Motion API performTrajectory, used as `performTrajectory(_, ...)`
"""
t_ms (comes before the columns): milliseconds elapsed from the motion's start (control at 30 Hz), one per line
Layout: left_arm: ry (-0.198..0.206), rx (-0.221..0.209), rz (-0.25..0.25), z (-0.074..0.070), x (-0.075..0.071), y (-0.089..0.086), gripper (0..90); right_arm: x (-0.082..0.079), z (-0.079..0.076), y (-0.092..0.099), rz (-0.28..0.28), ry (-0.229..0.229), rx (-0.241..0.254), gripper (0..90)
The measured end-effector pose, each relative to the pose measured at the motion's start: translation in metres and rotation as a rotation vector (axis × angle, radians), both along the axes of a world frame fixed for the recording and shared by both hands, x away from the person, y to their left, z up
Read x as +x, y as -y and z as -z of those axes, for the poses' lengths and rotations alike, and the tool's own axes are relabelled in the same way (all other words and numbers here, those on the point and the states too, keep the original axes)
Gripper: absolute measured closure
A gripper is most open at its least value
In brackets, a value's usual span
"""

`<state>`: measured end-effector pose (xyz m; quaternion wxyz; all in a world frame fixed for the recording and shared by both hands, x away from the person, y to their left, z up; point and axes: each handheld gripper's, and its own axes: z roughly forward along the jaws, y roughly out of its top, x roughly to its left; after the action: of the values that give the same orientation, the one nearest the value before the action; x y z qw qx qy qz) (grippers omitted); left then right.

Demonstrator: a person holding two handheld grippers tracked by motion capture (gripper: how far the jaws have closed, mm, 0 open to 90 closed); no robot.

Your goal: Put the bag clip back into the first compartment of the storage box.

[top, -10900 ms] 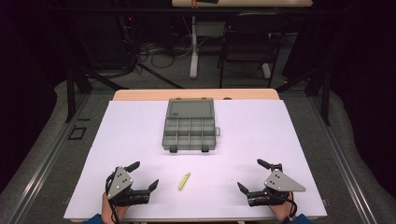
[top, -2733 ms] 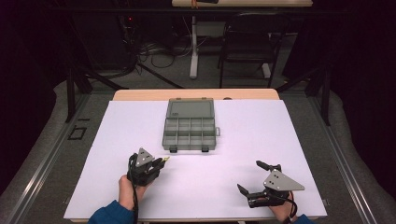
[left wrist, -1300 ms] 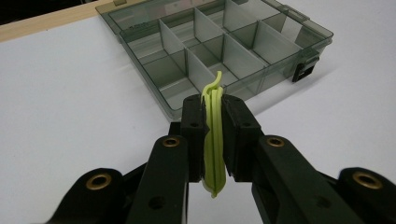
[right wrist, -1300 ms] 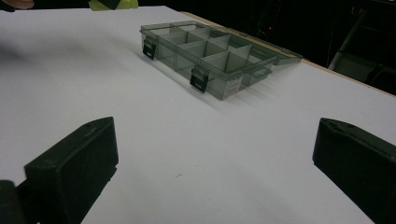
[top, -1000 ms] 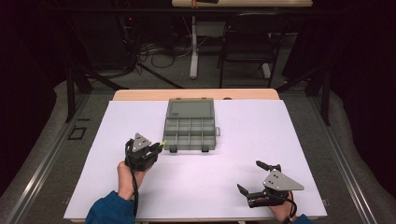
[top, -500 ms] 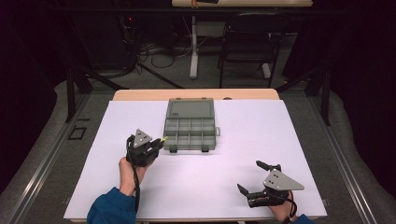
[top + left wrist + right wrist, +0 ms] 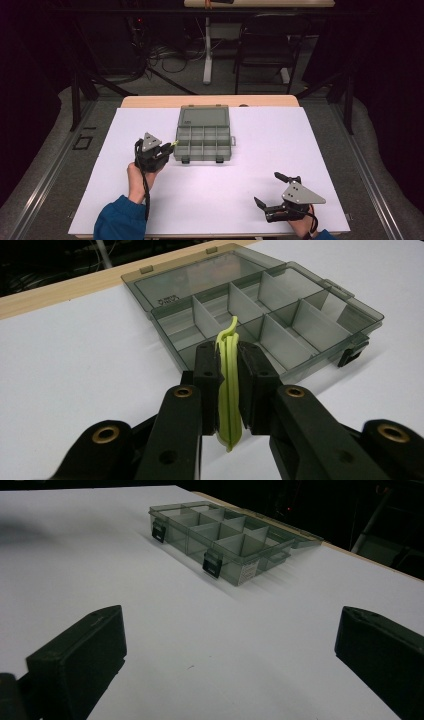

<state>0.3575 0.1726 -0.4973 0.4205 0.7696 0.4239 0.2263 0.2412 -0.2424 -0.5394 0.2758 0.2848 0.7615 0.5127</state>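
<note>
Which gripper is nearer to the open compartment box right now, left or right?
Left. The left gripper, shut on a yellow-green strip, sits right beside the compartment box at its near left corner. The right gripper, jaws open, rests near the table's front edge, well away from it.
</note>
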Motion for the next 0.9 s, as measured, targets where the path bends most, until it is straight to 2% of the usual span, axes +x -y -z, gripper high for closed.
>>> performTrajectory(400, -0.010, 0.000, 0.027, -0.001, 0.015, 0.001, 79.8, 0.000, 0.000, 0.000, 0.000, -0.002, 0.001, 0.0)
performTrajectory(900, -0.014, 0.009, 0.033, 0.000, 0.033, -0.001, 79.8, 0.000, 0.000, 0.001, 0.002, -0.003, 0.001, 0.0)
